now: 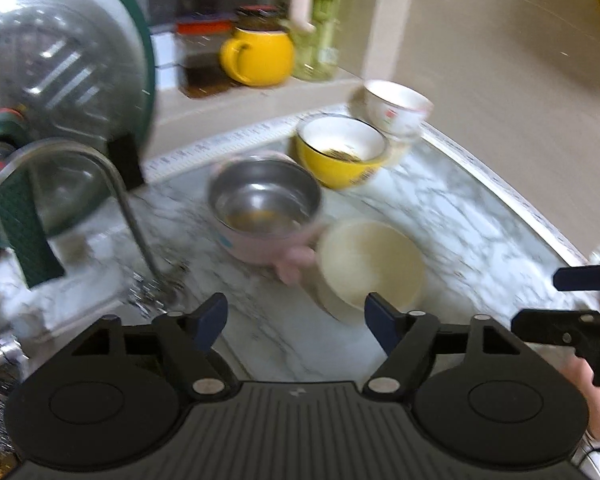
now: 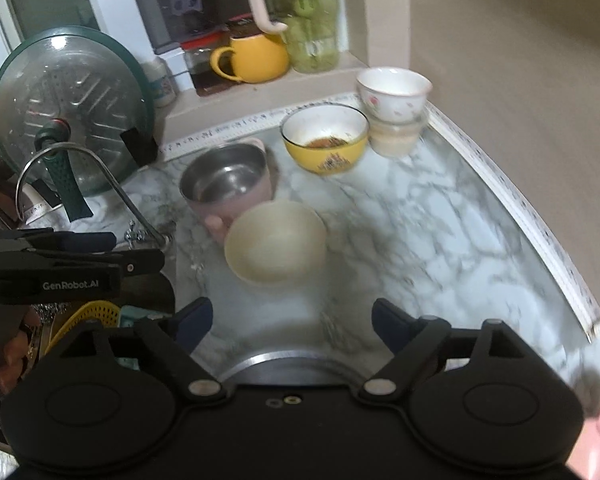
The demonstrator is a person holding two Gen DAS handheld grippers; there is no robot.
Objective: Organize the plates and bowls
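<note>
Jaws of the left gripper (image 1: 296, 322) and right gripper (image 2: 292, 320) stand wide, holding nothing. Just beyond, on the marble surface (image 2: 440, 216), sits the cream bowl (image 2: 276, 244), touching the steel-lined pink bowl (image 2: 228, 184). It is probably light, rigid and slick; grip its rim. Motion blur hides its material.

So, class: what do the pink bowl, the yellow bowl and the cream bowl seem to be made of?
Pink bowl: shiny steel lining with mirror-like reflections; matt pink shell, probably plastic.
Yellow bowl: glazed ceramic, judging by its glossy yellow outside and white inside.
Cream bowl: dull and even, so plastic or matt ceramic; blur leaves it open.
</note>
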